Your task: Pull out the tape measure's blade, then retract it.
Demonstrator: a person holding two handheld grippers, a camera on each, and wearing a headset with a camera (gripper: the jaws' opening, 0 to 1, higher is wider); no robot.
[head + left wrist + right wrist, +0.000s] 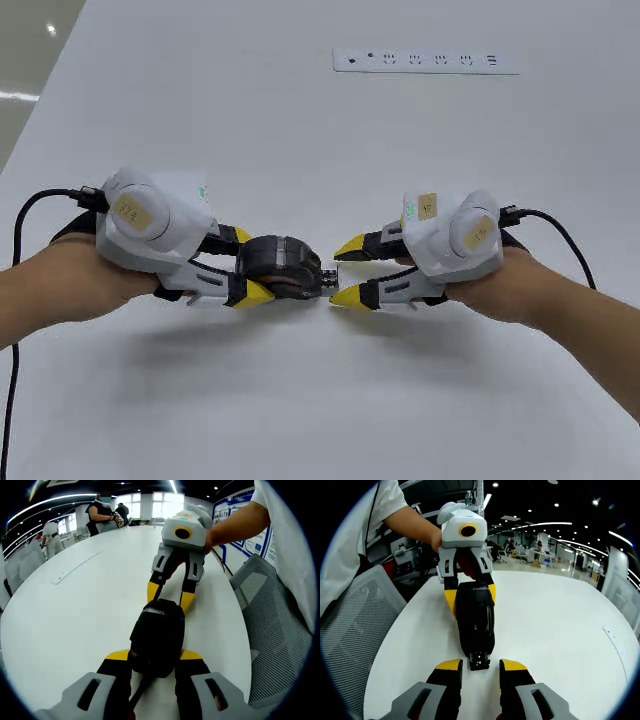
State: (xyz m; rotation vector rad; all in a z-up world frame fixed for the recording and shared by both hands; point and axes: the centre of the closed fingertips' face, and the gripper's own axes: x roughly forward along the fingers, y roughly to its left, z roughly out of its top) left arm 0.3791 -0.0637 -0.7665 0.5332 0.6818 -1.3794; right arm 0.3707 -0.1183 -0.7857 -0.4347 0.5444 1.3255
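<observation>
Head view: tape measure (280,266) between jaws

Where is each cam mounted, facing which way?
Head view: on the headset, looking down at the table; both forearms, left gripper shut on tape measure, right gripper open.
Left gripper view: along its own jaws, toward right gripper and forearm.
Right gripper view: along its jaws, opposite way, toward left gripper and forearm.
Shared: the tape measure.

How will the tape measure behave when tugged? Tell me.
Likely stiff: the tape measure has a hard-looking black case. Probably won't slip, since the left tongs clamp its sides. Its small end hook may be fiddly for the open right tongs.
</observation>
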